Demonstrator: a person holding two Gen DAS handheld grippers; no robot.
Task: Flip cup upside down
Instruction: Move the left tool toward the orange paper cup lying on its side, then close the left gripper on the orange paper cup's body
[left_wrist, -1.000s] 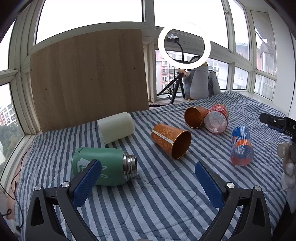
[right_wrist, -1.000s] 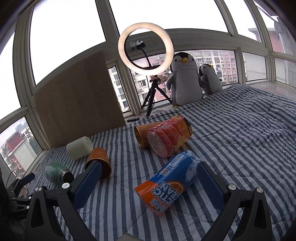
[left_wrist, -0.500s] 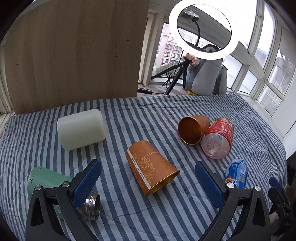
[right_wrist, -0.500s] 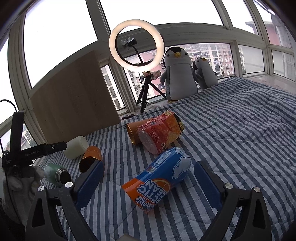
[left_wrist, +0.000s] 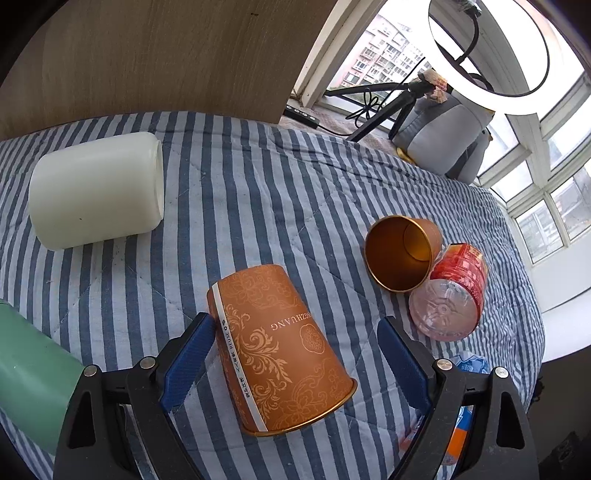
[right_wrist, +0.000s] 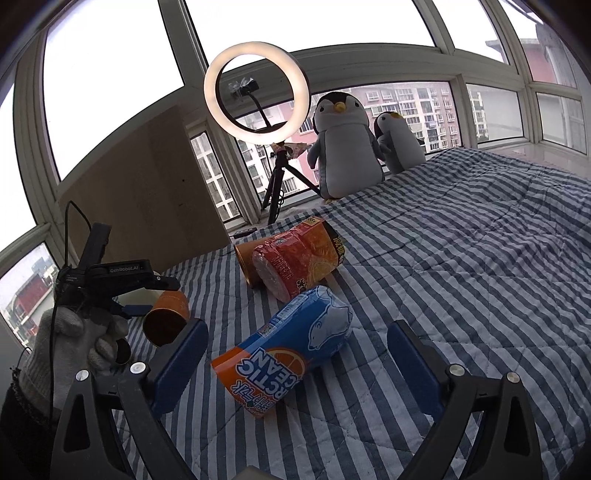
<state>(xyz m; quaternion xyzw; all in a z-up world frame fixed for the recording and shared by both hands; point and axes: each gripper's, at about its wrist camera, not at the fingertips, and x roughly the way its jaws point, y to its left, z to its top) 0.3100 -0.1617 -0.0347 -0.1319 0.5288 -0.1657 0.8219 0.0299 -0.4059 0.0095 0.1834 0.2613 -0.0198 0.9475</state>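
Observation:
An orange patterned paper cup (left_wrist: 280, 347) lies on its side on the striped bedspread, mouth toward me. My left gripper (left_wrist: 295, 363) is open and straddles it, its blue fingers (left_wrist: 188, 360) on either side, not touching. In the right wrist view the same cup (right_wrist: 168, 314) lies at the left under the left gripper (right_wrist: 136, 295), held by a gloved hand. A second orange cup (left_wrist: 402, 253) lies on its side farther right. My right gripper (right_wrist: 295, 371) is open above a blue and orange can (right_wrist: 284, 350).
A white jar (left_wrist: 98, 188) lies at the back left and a green flask (left_wrist: 29, 384) at the near left. A red plastic bottle (left_wrist: 452, 299) lies beside the second cup. A wooden board (left_wrist: 166, 55), ring light (right_wrist: 256, 90) and plush penguins (right_wrist: 345, 144) stand at the far edge.
My left gripper has moved forward and down over the orange patterned cup, which now lies between its open fingers. The right gripper has barely moved.

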